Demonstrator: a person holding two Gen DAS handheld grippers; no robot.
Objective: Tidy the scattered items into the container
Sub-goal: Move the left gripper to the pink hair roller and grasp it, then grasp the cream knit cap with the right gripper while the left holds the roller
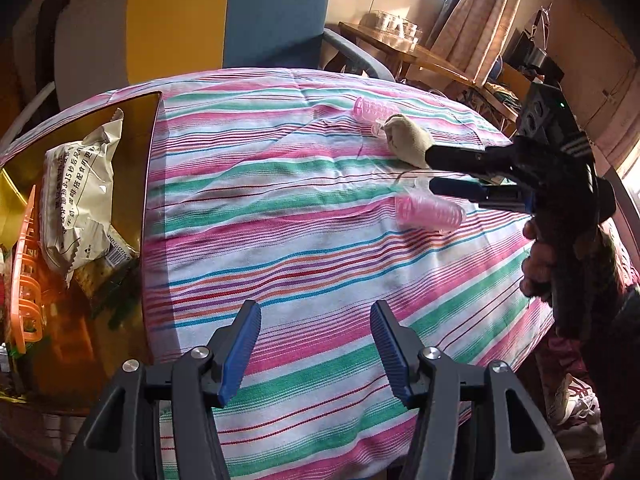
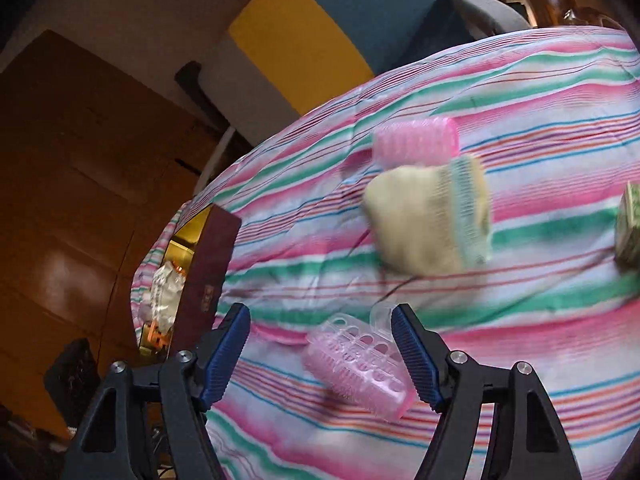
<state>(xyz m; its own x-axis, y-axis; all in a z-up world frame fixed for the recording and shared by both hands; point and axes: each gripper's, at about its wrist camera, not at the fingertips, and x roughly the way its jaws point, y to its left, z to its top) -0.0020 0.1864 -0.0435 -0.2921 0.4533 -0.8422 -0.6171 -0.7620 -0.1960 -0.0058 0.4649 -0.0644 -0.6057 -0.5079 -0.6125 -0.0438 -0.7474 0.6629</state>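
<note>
A gold-lined box [image 1: 148, 184] stands at the table's left with a white snack packet [image 1: 80, 196] and an orange hair claw [image 1: 26, 280] in it. My left gripper [image 1: 316, 340] is open and empty above the striped cloth beside the box. My right gripper [image 2: 320, 344] is open, low over the cloth, with a pink hair roller [image 2: 360, 372] lying between its fingers; it also shows in the left wrist view [image 1: 428, 172]. A cream sock [image 2: 420, 220] with a pale comb on it and a second pink roller [image 2: 416, 142] lie beyond. The box shows at left [image 2: 208, 264].
The table wears a pink, green and white striped cloth [image 1: 304, 240]. A blue and yellow chair [image 1: 240, 12] stands behind it. A greenish bundle [image 2: 628, 228] lies at the right edge. A wooden side table [image 1: 404, 48] stands at the back right.
</note>
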